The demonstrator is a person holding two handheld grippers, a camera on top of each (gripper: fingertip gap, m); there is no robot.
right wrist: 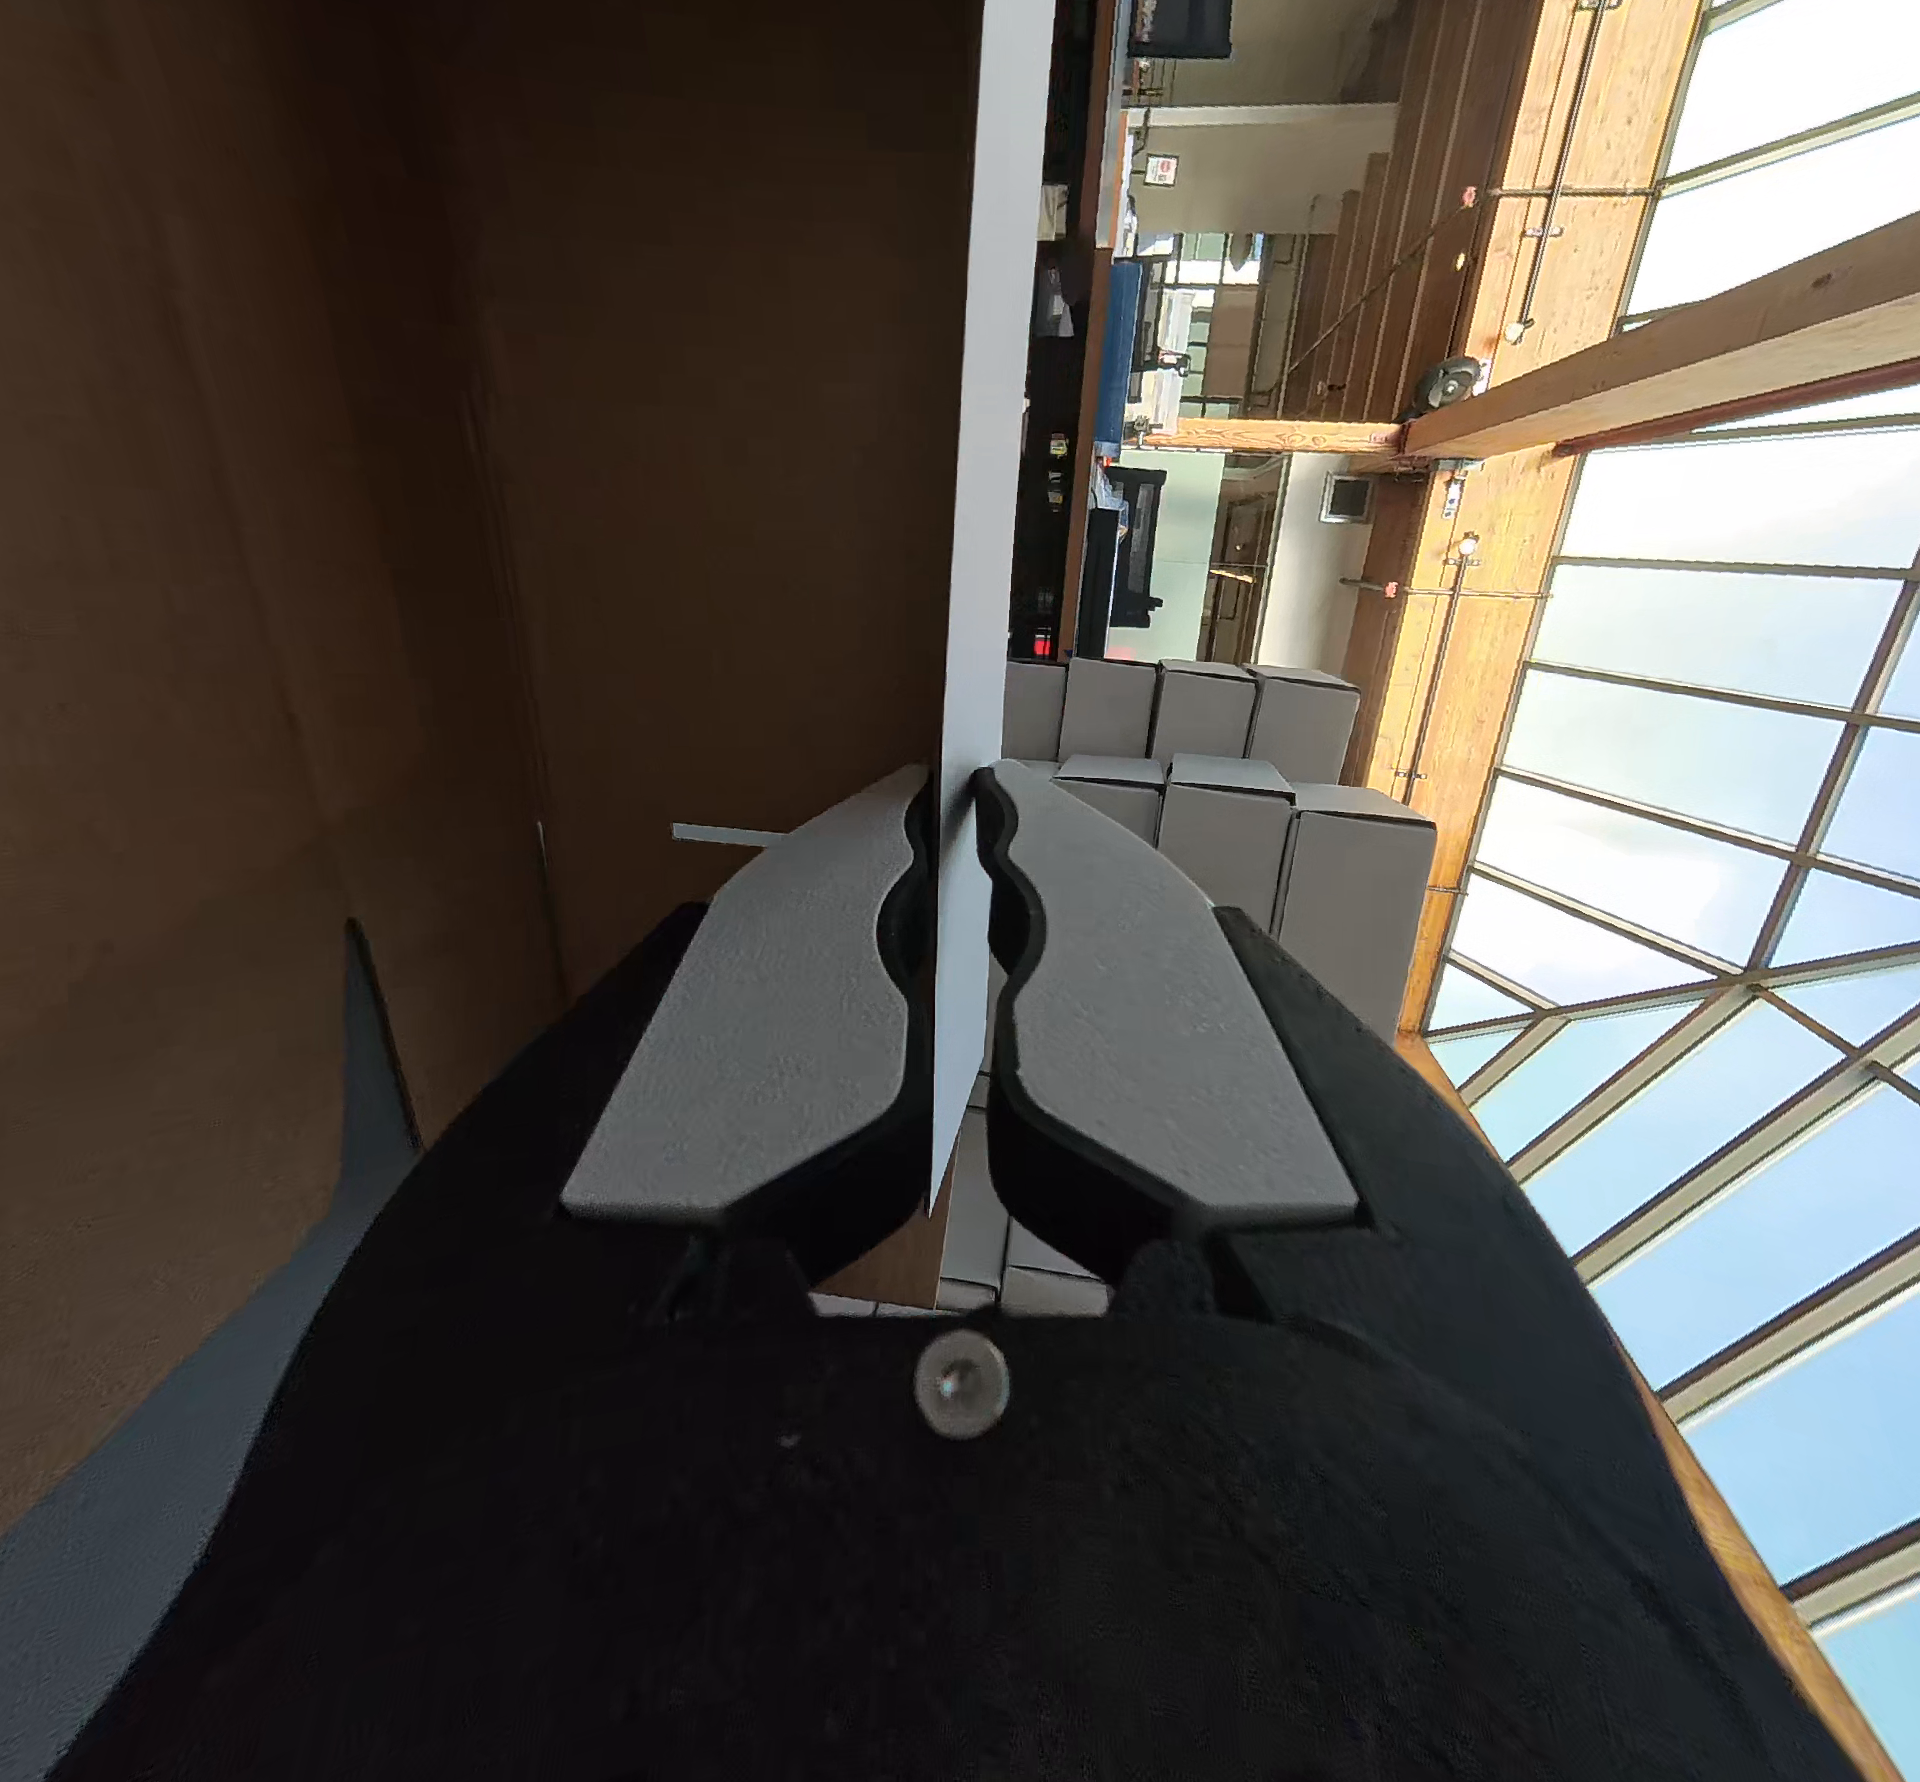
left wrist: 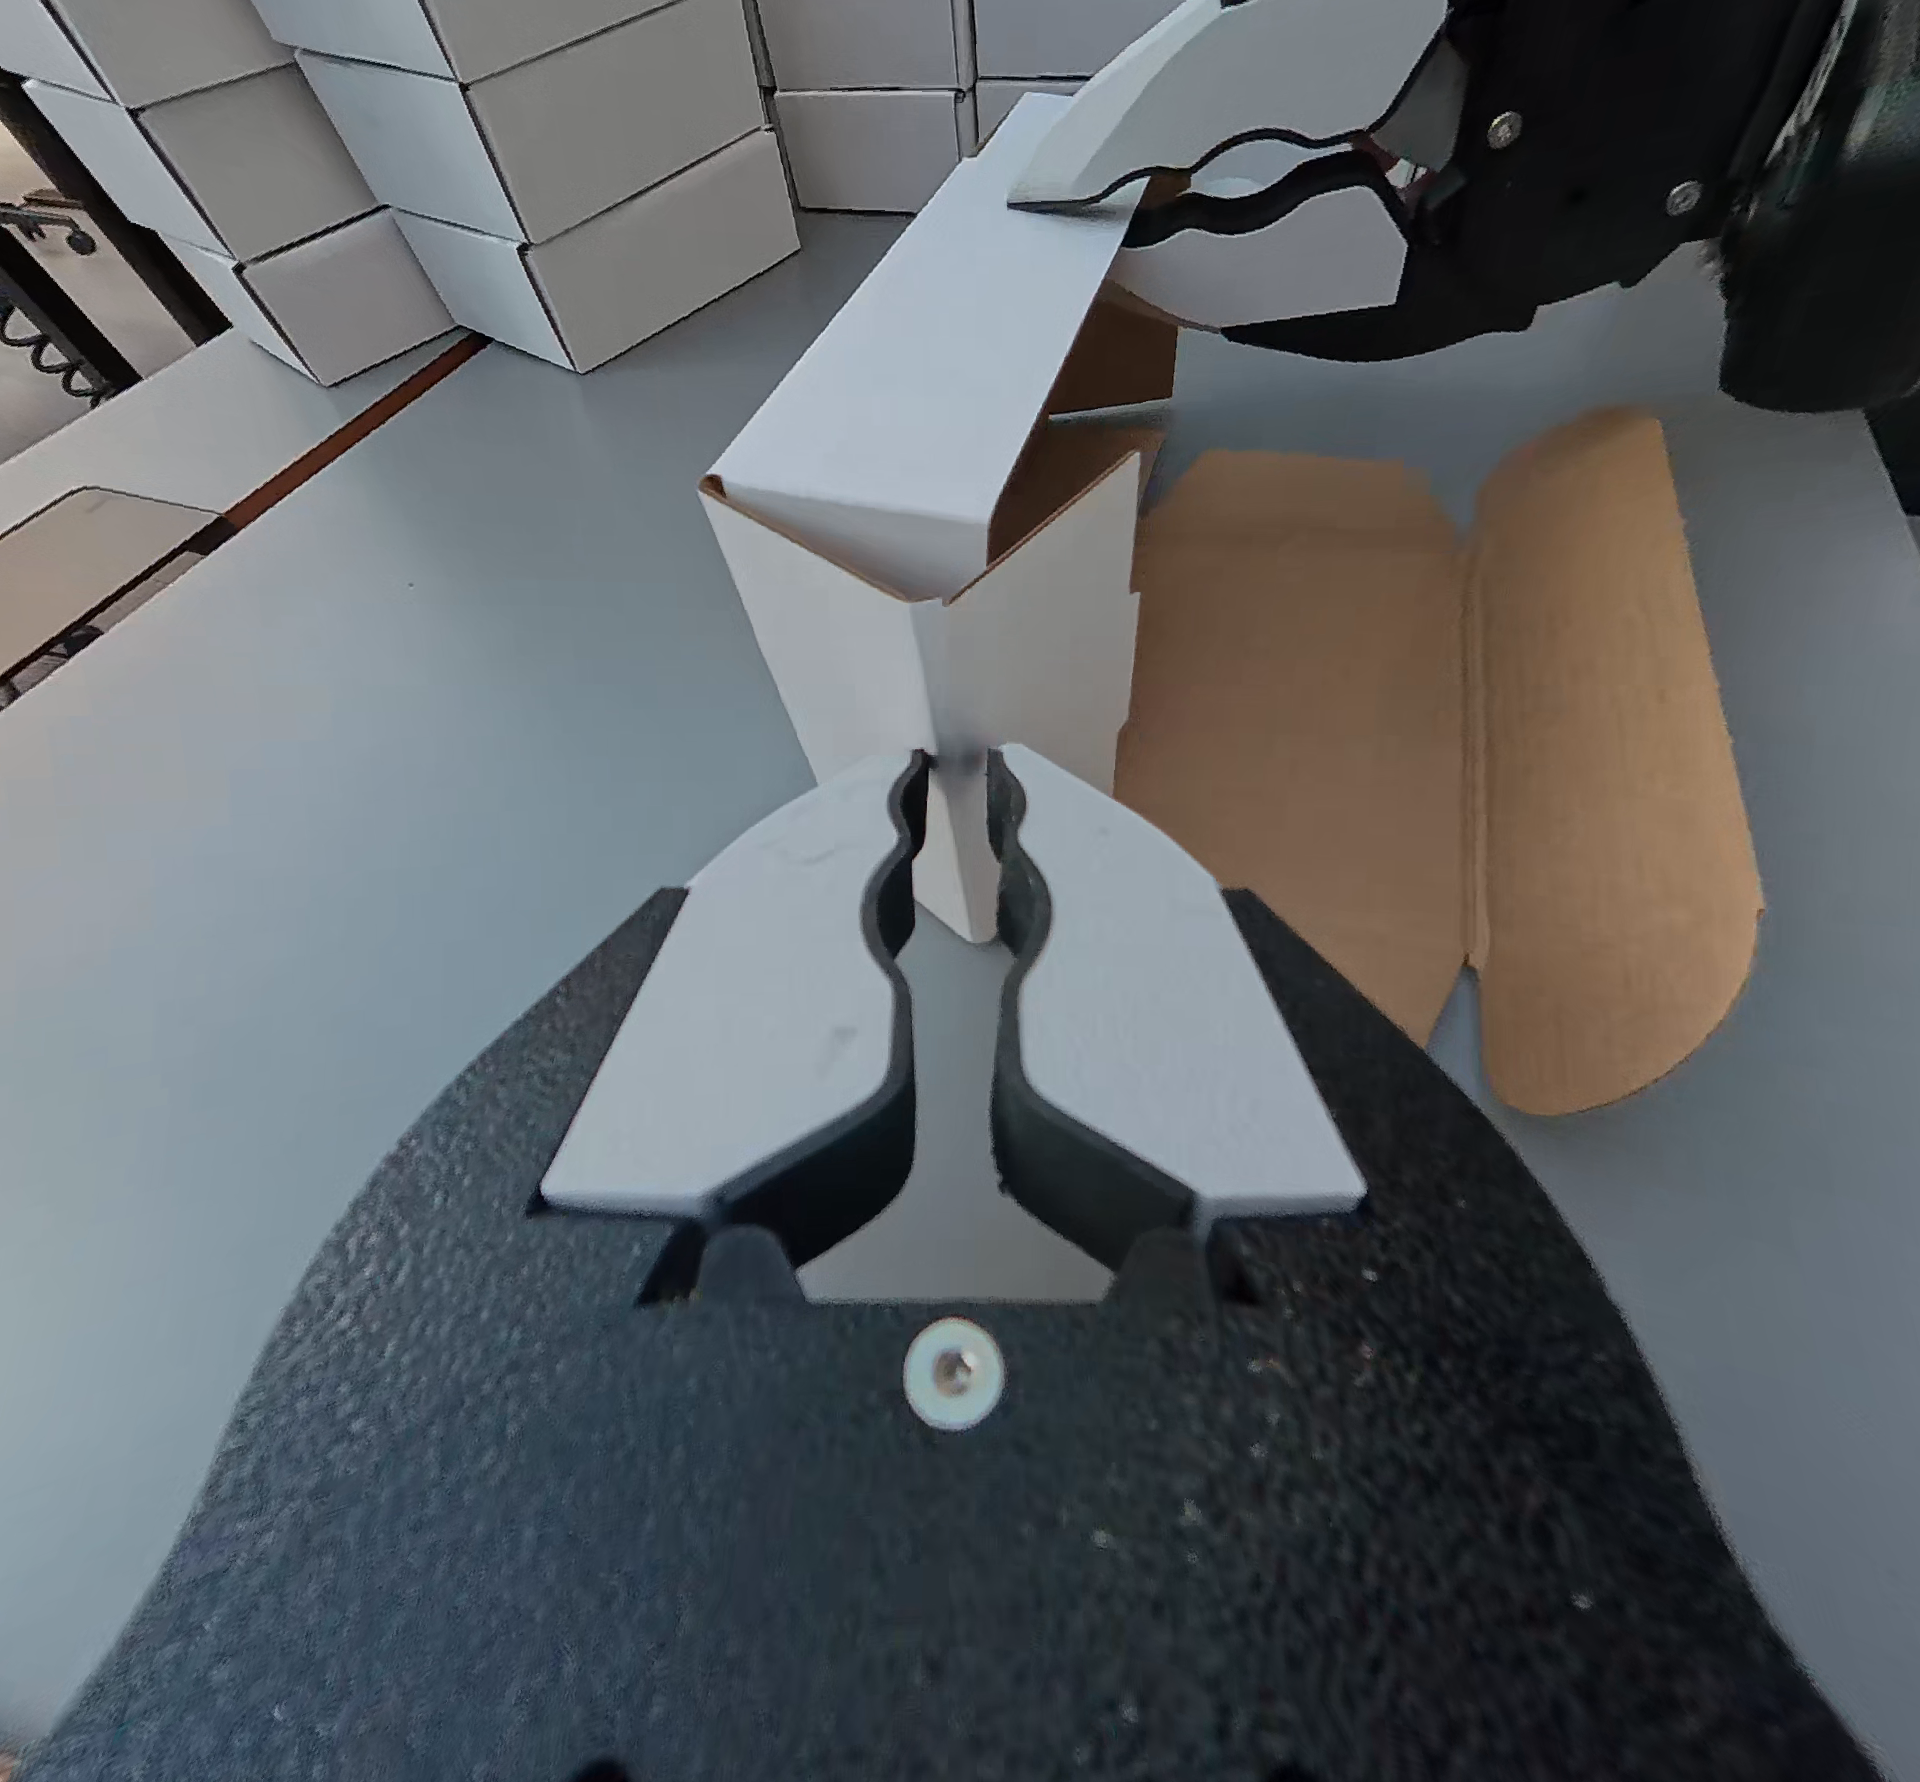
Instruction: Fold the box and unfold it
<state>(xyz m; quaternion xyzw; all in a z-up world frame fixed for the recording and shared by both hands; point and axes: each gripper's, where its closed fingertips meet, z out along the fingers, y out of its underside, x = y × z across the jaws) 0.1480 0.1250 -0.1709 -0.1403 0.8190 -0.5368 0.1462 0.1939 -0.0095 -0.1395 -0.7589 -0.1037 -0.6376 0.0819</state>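
Fingers of the left gripper [left wrist: 961,797] pinch a white flap at the near corner of the box [left wrist: 914,444]; those of the right gripper [left wrist: 1132,210] clamp the box's far upper edge. Half-erected, the box stands on the grey counter [left wrist: 364,797], long axis running from one gripper to the other, its brown lid panel [left wrist: 1455,745] lying flat beside it. Beyond the box are stacked white boxes [left wrist: 540,122]; in the right wrist view, windows [right wrist: 1714,693].
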